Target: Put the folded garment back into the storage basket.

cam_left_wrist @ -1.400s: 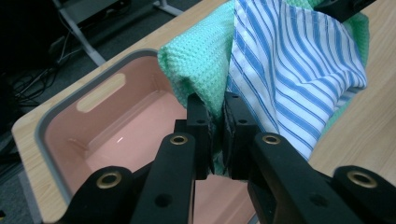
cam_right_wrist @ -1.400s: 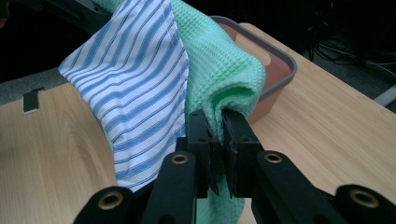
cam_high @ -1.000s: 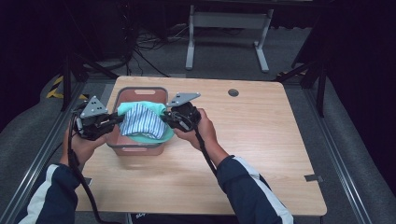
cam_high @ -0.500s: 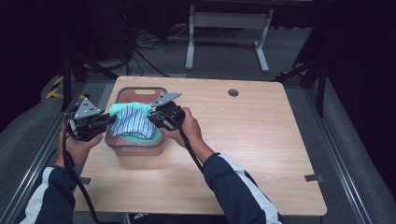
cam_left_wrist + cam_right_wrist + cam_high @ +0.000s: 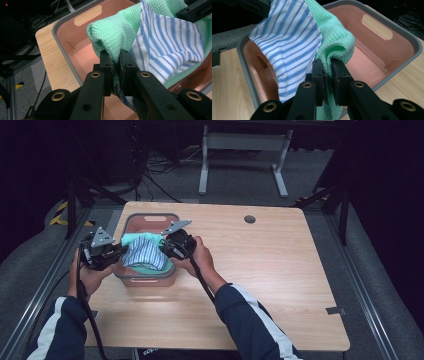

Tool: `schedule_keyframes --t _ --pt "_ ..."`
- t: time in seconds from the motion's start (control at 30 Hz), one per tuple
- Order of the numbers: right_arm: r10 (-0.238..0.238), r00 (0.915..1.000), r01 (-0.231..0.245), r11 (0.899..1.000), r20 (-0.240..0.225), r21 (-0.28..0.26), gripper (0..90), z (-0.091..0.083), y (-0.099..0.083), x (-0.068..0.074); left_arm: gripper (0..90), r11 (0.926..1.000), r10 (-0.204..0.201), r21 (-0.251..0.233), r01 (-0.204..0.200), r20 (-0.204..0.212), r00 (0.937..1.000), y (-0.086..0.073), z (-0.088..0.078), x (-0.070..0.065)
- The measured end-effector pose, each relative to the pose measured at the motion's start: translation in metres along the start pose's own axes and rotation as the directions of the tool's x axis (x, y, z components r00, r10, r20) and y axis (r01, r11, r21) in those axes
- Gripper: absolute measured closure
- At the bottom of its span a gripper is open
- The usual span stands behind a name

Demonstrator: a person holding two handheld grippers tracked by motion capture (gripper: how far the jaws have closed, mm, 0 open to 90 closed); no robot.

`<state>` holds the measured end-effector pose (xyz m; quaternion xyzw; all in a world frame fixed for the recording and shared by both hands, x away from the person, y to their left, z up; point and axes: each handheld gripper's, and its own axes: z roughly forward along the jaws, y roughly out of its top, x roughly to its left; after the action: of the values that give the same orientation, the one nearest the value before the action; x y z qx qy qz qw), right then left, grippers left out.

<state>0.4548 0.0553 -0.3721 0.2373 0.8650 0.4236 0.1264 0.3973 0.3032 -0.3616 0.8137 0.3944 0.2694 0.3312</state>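
A green waffle cloth [image 5: 133, 239] with a blue-striped white cloth [image 5: 145, 253] laid over it hangs stretched between my two grippers, over a pink basket [image 5: 150, 216] with a grey rim. My left gripper [image 5: 115, 62] is shut on a folded end of the green cloth [image 5: 112, 32], with the striped cloth [image 5: 165, 47] just beside the jaws. My right gripper [image 5: 327, 67] is shut on the other end of the green cloth [image 5: 334, 37], the striped cloth [image 5: 289, 37] to its left. The cloths sag into the basket [image 5: 397, 27]. In the high view, the left gripper [image 5: 120, 251] and right gripper [image 5: 162, 247] flank the basket.
The basket stands at the left of a wooden table [image 5: 270, 270], close to its left edge. A round hole [image 5: 249, 219] marks the table's far side. Cables and a metal stand [image 5: 240, 150] lie on the floor beyond.
Both hands have come down and a little to the left, and the cloths have sunk lower into the basket. Both grips are unchanged.
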Motion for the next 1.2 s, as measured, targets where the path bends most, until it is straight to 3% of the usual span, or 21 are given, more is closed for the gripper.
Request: schedule_keyframes --t 0.57,0.67,0.73,0.8,0.9,1.2 --pt "-0.014 0.9997 0.012 0.998 0.023 0.061 80.3 0.024 -0.005 -0.004 82.5 0.9989 -0.007 0.047 0.007 -0.010 0.9999 -0.005 0.015 0.000" --pt "-0.015 0.9994 0.013 0.997 0.032 0.071 78.1 0.026 -0.006 -0.003 81.4 0.9986 -0.008 0.051 0.010 -0.036 0.9993 -0.006 0.017 -0.001" --pt "-0.025 0.9988 0.022 0.997 0.043 0.080 76.6 0.027 -0.006 -0.003 81.0 0.9984 -0.006 0.057 0.007 -0.020 0.9998 -0.007 0.019 0.000" --pt "-0.022 0.9980 0.017 0.996 0.060 0.082 71.0 0.027 -0.006 -0.003 75.4 0.9978 -0.007 0.066 0.009 -0.036 0.9993 -0.006 0.021 -0.002" --pt "-0.003 0.9978 -0.002 0.997 0.066 0.074 70.2 0.023 -0.007 -0.005 62.5 0.9988 -0.016 0.046 0.018 -0.047 0.9988 -0.004 0.021 -0.003" --pt "-0.004 0.9983 0.000 0.998 0.059 0.069 71.7 0.020 -0.013 -0.007 59.6 0.9999 0.006 0.009 -0.006 -0.032 0.9995 0.001 0.022 -0.017"
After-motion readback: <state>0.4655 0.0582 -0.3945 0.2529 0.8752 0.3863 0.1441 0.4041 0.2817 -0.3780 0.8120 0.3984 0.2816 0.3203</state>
